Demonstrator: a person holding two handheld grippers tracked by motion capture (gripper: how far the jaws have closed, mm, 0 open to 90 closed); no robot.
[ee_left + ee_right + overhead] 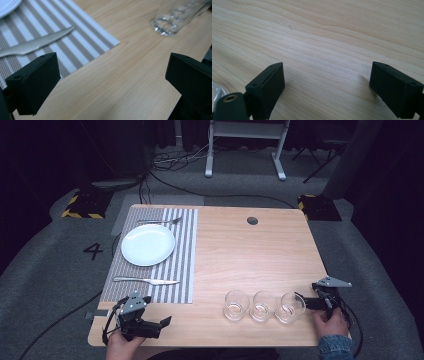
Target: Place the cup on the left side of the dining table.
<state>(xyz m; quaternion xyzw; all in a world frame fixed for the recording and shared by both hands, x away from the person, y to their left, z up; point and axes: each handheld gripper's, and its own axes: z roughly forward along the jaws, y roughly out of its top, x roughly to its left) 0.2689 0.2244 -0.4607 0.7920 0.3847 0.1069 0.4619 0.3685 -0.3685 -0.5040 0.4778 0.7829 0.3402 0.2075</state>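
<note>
Sitting at the near edge of the wooden table (250,255), the left gripper (159,325) is wide open and holds nothing. At the near right, the right gripper (306,301) is wide open too, with nothing between its jaws, right beside the last of three glasses (263,305) standing in a row. Farther back on the left lies a striped mat (185,255). On it are a knife (145,280), then a white plate (148,244), then a fork (160,221) at the far end.

grey carpet floor (45,270), white stand (246,145), dark room
</note>
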